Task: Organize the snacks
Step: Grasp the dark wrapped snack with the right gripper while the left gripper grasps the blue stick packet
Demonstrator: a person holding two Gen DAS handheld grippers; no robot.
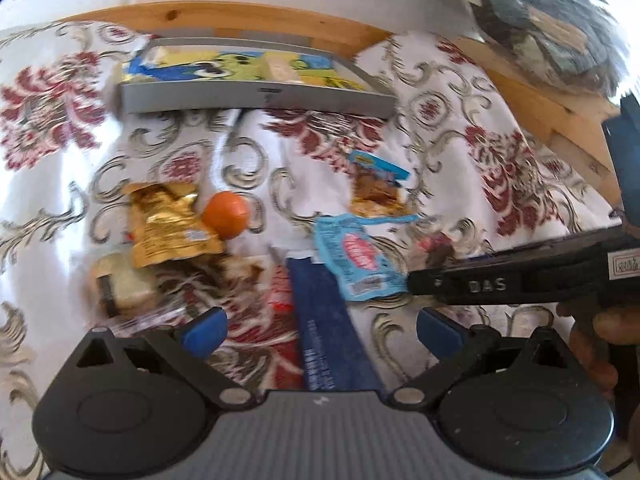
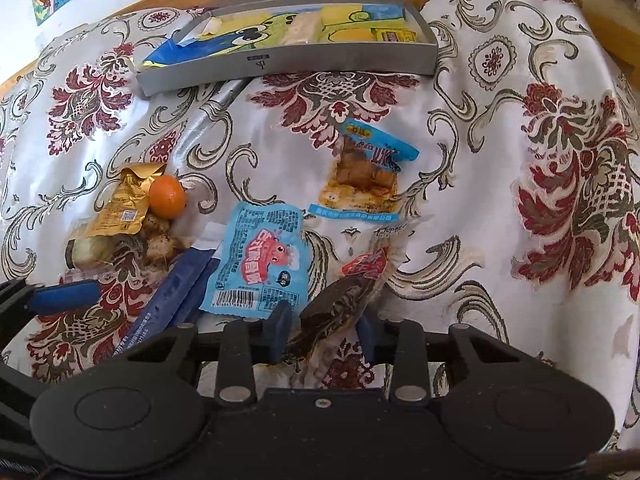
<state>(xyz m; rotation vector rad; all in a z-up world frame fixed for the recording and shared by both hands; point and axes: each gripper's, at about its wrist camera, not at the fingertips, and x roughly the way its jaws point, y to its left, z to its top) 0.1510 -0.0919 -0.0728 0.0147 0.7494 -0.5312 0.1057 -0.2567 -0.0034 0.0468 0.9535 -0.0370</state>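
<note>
Loose snacks lie on a flowered cloth (image 2: 480,168). In the right wrist view my right gripper (image 2: 323,332) is shut on a dark packet with a red label (image 2: 348,292), low over the cloth. Just left of it lie a light blue packet (image 2: 264,260) and a dark blue stick packet (image 2: 176,300). My left gripper (image 1: 320,330) is open, its blue fingers (image 1: 204,330) either side of the stick packet (image 1: 324,328) without touching it. Further back are a gold packet (image 1: 168,224), an orange (image 1: 226,214) and a clear packet of brown pieces (image 2: 368,172).
A grey tray (image 2: 280,66) holding yellow, green and blue packets stands at the back by a wooden rail (image 1: 240,20). A wrapped pale snack (image 1: 120,284) lies at the left. The right gripper's black body (image 1: 520,276) reaches in from the right, a hand (image 1: 600,340) below it.
</note>
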